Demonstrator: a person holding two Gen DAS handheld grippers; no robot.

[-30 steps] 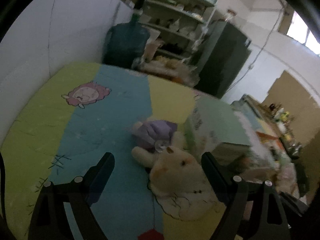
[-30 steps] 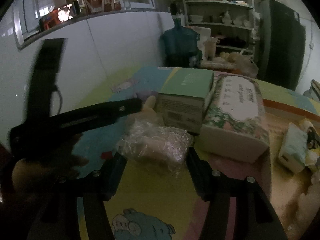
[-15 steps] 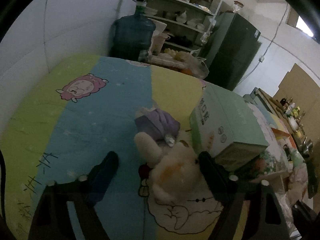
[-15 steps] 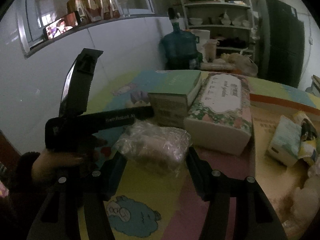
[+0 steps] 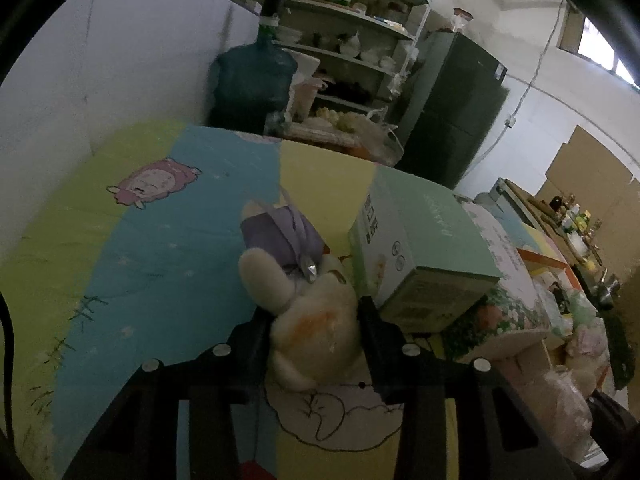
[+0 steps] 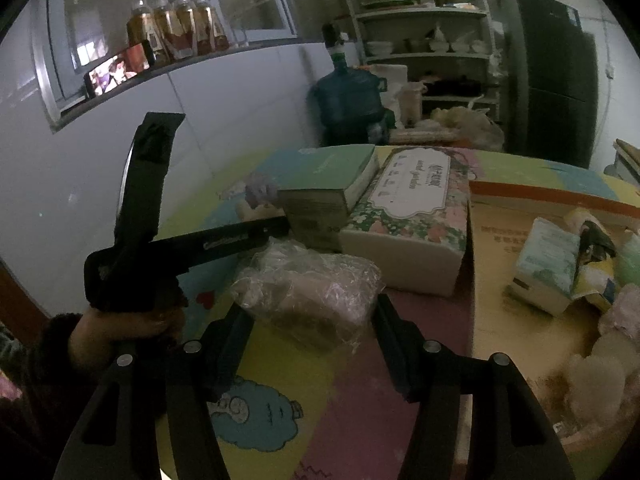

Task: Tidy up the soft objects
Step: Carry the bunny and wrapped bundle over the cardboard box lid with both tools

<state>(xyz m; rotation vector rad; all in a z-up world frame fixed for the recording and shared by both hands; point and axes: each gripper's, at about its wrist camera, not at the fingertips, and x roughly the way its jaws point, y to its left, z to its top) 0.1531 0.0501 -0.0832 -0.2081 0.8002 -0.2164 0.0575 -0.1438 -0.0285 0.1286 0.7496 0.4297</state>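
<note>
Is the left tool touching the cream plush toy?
Touching. The left wrist view shows the left tool closing, both black fingers pressed into the cream plush toy.

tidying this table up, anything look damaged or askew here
Yes: the tissue pack lying in the cardboard box has its wrapper torn open and peeling. The green box sits tilted against the floral tissue box.

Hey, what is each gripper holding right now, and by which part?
The left gripper is closing on the cream plush toy, around its head. The right gripper holds the clear-wrapped bundle by its near sides.
</note>
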